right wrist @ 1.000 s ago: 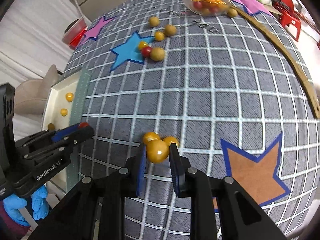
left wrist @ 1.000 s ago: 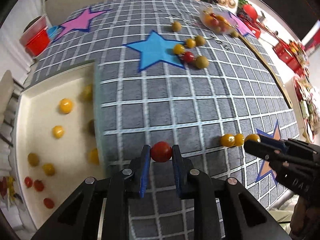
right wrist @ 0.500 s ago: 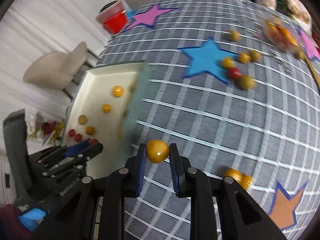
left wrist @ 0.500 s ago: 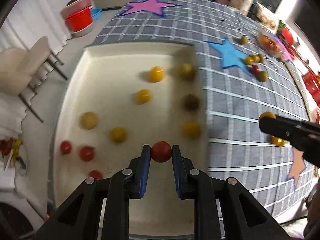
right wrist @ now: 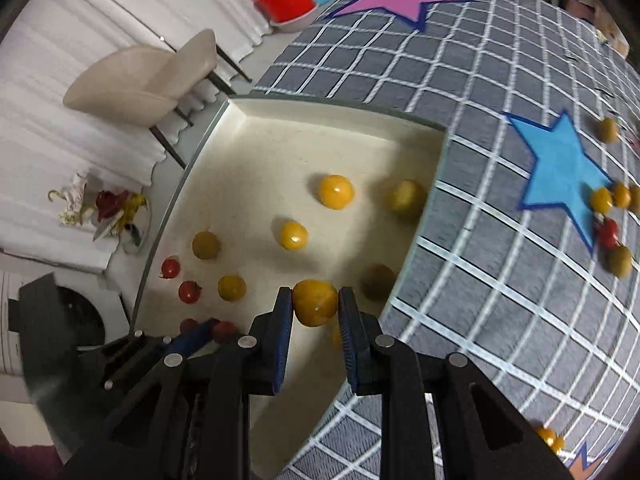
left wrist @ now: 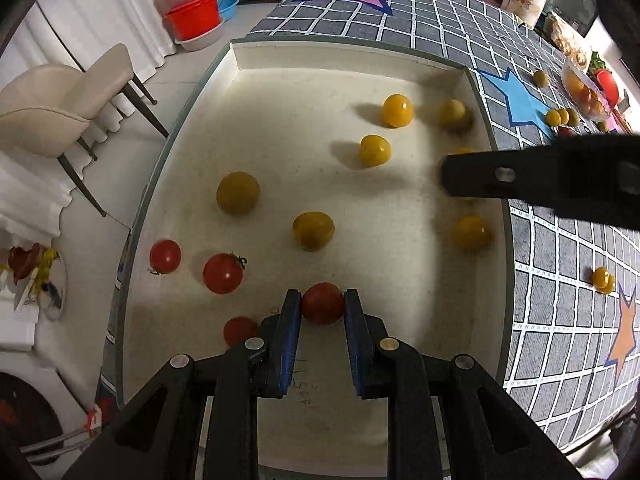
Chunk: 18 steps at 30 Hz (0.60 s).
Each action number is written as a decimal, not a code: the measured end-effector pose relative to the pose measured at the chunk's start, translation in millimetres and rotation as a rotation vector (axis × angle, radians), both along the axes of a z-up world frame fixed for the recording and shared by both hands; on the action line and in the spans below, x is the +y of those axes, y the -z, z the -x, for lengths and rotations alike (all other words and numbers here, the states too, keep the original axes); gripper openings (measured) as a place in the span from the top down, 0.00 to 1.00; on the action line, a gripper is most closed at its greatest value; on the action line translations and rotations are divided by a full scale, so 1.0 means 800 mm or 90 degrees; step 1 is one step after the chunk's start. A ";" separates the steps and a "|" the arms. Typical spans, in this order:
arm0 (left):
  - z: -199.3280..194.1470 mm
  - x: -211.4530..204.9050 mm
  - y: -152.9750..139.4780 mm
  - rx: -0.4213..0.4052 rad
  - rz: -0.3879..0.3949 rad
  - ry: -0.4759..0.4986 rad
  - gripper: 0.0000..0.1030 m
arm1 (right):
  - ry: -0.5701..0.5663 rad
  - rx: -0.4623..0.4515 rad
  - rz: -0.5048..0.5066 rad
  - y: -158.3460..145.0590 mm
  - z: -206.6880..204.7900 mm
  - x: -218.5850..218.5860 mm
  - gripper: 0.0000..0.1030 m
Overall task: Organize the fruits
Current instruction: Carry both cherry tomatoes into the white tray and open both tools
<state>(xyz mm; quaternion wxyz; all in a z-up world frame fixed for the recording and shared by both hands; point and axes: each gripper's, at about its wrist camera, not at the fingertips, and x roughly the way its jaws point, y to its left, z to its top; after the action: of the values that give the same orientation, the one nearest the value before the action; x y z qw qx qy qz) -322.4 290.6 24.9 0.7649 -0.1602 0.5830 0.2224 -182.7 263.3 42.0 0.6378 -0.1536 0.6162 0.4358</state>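
My left gripper [left wrist: 322, 306] is shut on a red tomato [left wrist: 322, 303] and holds it over the near part of the cream tray [left wrist: 280, 128]. Red tomatoes [left wrist: 223, 273] lie at the tray's near left, several yellow ones [left wrist: 396, 110] farther back and to the right. My right gripper [right wrist: 314, 304] is shut on a yellow tomato [right wrist: 314, 303] above the tray's [right wrist: 280, 136] right side, near its wall. The right gripper also shows in the left wrist view [left wrist: 444, 176], and the left gripper in the right wrist view [right wrist: 208, 330].
The tray sits at the edge of a grey grid tablecloth [left wrist: 568, 280] with coloured stars. More tomatoes [right wrist: 608, 233] lie by the blue star [right wrist: 560, 168], and two yellow ones [left wrist: 602, 279] near the orange star. A beige chair [left wrist: 52, 104] and red basins [left wrist: 194, 18] stand beyond the table.
Both grippers have carried their tomatoes leftward from the tablecloth to over the tray. The right gripper has come over the tray's right side.
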 end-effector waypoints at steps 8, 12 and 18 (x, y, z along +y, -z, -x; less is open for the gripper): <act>0.003 0.001 -0.001 -0.004 0.000 -0.005 0.77 | -0.025 0.004 0.052 0.032 0.004 0.026 0.76; 0.004 -0.003 -0.001 -0.001 -0.001 0.002 0.77 | -0.024 0.007 0.059 0.035 0.001 0.027 0.75; 0.006 -0.004 -0.012 -0.006 -0.022 0.005 0.24 | -0.018 0.023 0.060 0.029 -0.003 0.034 0.51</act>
<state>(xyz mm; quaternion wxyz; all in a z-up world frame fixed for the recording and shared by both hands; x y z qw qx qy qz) -327.5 287.5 34.8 0.7712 -0.1456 0.5760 0.2286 -180.3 290.3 19.0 0.6124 -0.1839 0.6454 0.4179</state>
